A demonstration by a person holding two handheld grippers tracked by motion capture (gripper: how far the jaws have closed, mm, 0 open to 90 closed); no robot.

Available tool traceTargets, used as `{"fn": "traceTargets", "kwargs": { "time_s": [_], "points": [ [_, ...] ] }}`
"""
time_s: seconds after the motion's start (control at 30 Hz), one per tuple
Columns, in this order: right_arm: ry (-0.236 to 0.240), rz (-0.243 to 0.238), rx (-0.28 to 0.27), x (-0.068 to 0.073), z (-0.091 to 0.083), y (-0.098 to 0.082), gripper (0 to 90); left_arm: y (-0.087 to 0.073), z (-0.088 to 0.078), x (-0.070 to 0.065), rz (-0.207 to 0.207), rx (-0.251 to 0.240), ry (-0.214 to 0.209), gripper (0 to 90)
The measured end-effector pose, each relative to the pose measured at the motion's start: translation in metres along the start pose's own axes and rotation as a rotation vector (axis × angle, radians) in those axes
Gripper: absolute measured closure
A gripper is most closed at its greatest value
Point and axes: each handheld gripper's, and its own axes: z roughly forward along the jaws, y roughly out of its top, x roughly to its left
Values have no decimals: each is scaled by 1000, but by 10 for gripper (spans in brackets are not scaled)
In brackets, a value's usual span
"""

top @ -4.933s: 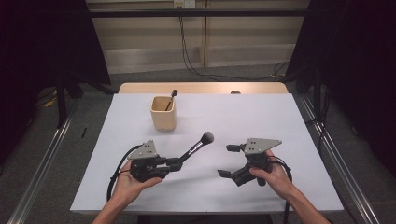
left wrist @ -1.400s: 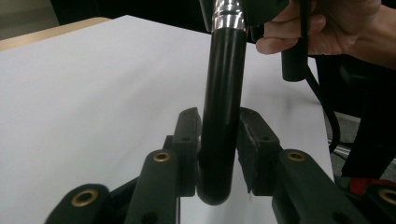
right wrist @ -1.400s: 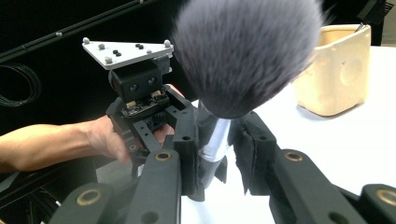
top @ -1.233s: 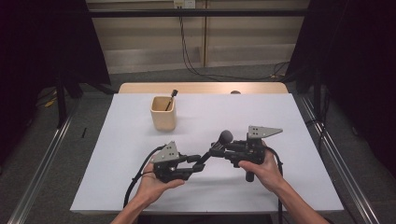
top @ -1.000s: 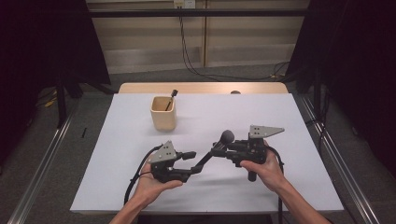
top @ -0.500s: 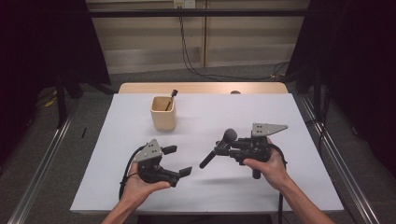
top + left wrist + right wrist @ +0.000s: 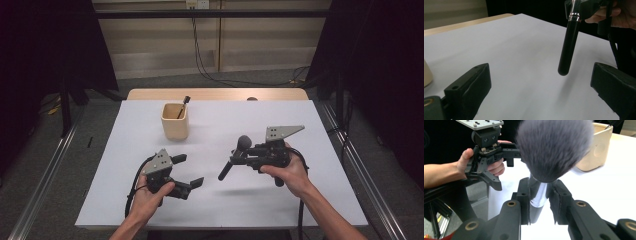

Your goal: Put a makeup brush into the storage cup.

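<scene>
Both claws are over the big white table (image 7: 300,200). Right claw (image 7: 239,159) is shut tight on a makeup brush (image 7: 235,156). It pinches the shiny silver neck (image 7: 539,195) of the brush, just under the fluffy grey hair (image 7: 554,147). The brush hangs up in the air above the table, tilted, with its black handle (image 7: 569,47) pointing down toward the other claw.

Left claw (image 7: 185,172) has just been opening, and now it is wide open with nothing in it. The tip of the brush handle sits out in front of its two black jaws, not touching them.

At the far end of the table stands a small tan cup (image 7: 175,121). A thin dark stick (image 7: 183,106) leans inside it. The cup is well apart from both claws.
</scene>
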Motion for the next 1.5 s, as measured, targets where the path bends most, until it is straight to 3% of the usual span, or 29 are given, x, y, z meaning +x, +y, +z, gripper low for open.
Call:
{"fn": "traceTargets", "kwargs": {
  "time_s": [0.57,1.23,1.5],
  "points": [
    [-15,-21,184,-3,11,19,718,4,15,-4,19,-22,-23,33],
    [-6,-38,285,-4,22,31,718,11,44,-13,42,-13,-69,49],
    [-3,-39,291,-4,28,32,718,14,60,-21,65,14,-85,137]
  ]
}}
